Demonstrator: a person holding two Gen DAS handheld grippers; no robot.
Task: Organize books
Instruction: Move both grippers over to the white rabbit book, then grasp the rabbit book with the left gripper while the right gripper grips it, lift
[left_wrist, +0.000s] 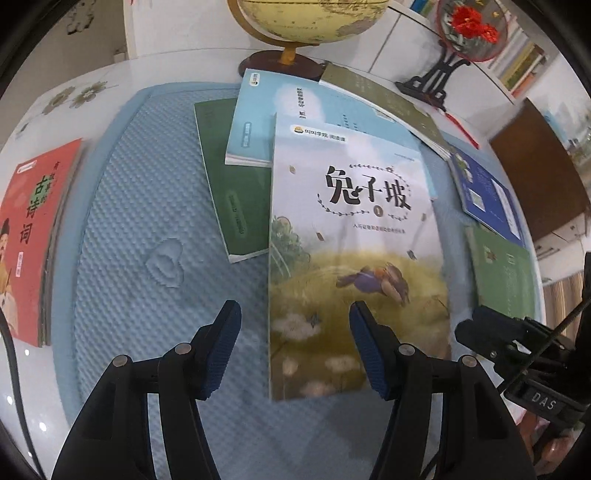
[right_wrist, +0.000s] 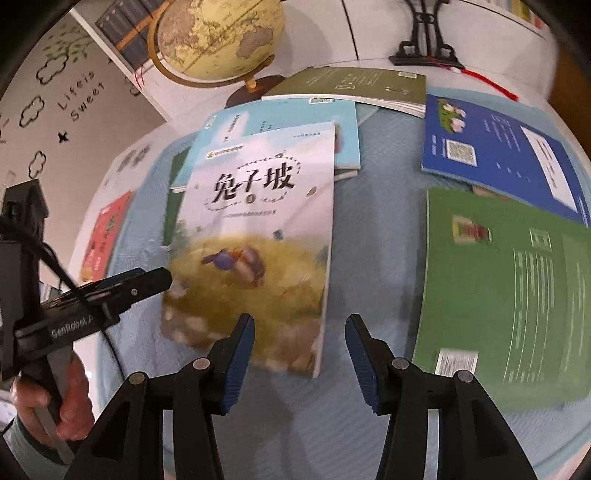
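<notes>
A picture book (left_wrist: 354, 240) with a white-and-meadow cover lies face up on the blue textured mat (left_wrist: 147, 221), on top of a dark green book (left_wrist: 236, 199) and a light blue book (left_wrist: 266, 122). My left gripper (left_wrist: 293, 314) hovers open over its lower left edge, with nothing pressed between the pads. In the right wrist view the same picture book (right_wrist: 258, 229) lies ahead. My right gripper (right_wrist: 301, 325) stands open above its lower right corner and grips nothing. The left gripper (right_wrist: 110, 291) shows at that view's left, held by a hand (right_wrist: 55, 398).
A red book (left_wrist: 29, 236) lies at the mat's left edge. An olive book (right_wrist: 362, 86), a dark blue book (right_wrist: 498, 147) and a bright green book (right_wrist: 509, 288) lie to the right. A globe (right_wrist: 218, 37) and a black ornament stand (left_wrist: 443, 74) sit at the back.
</notes>
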